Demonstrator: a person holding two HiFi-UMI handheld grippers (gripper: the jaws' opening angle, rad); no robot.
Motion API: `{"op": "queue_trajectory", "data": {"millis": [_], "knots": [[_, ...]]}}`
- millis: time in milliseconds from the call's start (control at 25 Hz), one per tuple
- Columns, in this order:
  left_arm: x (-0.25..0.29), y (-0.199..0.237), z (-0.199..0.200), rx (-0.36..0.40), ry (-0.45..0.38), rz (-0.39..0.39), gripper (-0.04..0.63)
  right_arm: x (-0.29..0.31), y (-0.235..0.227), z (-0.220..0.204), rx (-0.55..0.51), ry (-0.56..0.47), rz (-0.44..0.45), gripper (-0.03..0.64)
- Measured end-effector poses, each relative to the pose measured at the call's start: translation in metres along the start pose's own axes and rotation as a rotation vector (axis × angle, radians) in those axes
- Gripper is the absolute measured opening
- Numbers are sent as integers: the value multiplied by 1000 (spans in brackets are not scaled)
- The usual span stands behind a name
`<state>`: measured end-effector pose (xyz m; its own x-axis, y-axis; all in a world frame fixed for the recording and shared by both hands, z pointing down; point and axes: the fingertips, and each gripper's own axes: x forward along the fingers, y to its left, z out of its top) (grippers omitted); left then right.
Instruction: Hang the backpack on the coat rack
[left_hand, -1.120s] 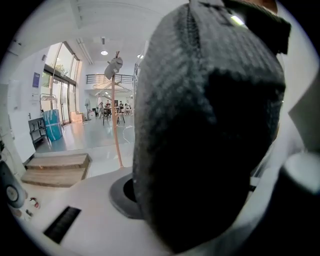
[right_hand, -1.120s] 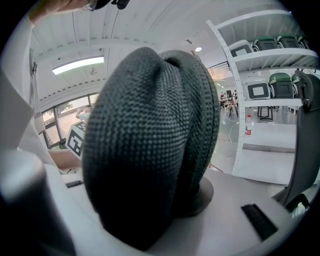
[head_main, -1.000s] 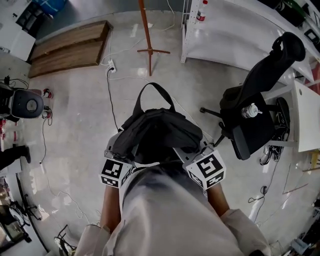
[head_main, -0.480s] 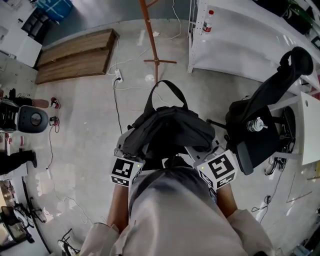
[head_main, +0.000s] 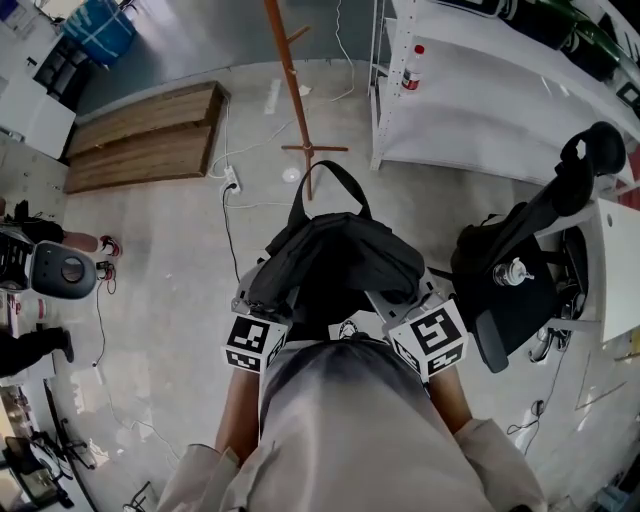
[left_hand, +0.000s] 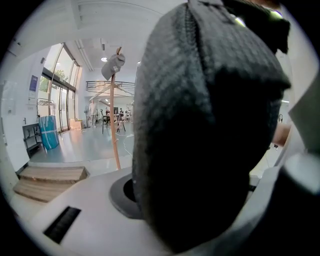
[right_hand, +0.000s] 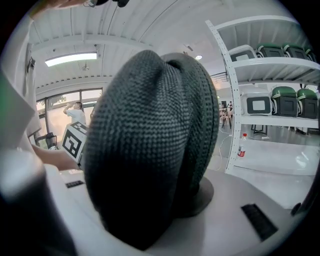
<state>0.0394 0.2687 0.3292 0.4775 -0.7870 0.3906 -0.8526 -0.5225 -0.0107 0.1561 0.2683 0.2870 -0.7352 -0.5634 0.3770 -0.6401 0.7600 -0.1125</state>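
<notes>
Left gripper (head_main: 248, 300) and right gripper (head_main: 402, 298) each clamp a side of the backpack (head_main: 335, 260) we hold between them, while the upright coat rack (head_main: 293, 90) stands beyond it, slightly left, nearer our left hand.

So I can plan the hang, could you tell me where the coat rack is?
Head view, top centre: the coat rack stands beyond the backpack, between wooden steps at left and a shelf at right.

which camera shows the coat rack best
The left gripper view: the coat rack stands upright beside the backpack, with its pegs and a cap on top. The head view catches its pole and feet from above, top cut off. The right gripper view shows none of it.
</notes>
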Motion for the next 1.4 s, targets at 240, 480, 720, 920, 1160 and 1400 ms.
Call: {"op": "queue_trajectory", "data": {"millis": [240, 480, 720, 920, 1160, 1400], "knots": [[25, 54, 7, -14, 9, -31, 129, 52, -15, 23, 12, 26, -17, 140], [55, 115, 9, -37, 38, -77, 129, 114, -32, 43, 44, 72, -41, 140], [79, 177, 12, -75, 45, -113, 129, 175, -44, 67, 50, 118, -60, 140], [100, 219, 13, -90, 59, -142, 129, 218, -56, 80, 65, 140, -77, 140], [123, 261, 15, -89, 67, -179, 129, 259, -69, 92, 86, 154, -104, 140], [145, 284, 19, -55, 72, -208, 129, 284, -83, 95, 126, 150, -136, 140]]}}
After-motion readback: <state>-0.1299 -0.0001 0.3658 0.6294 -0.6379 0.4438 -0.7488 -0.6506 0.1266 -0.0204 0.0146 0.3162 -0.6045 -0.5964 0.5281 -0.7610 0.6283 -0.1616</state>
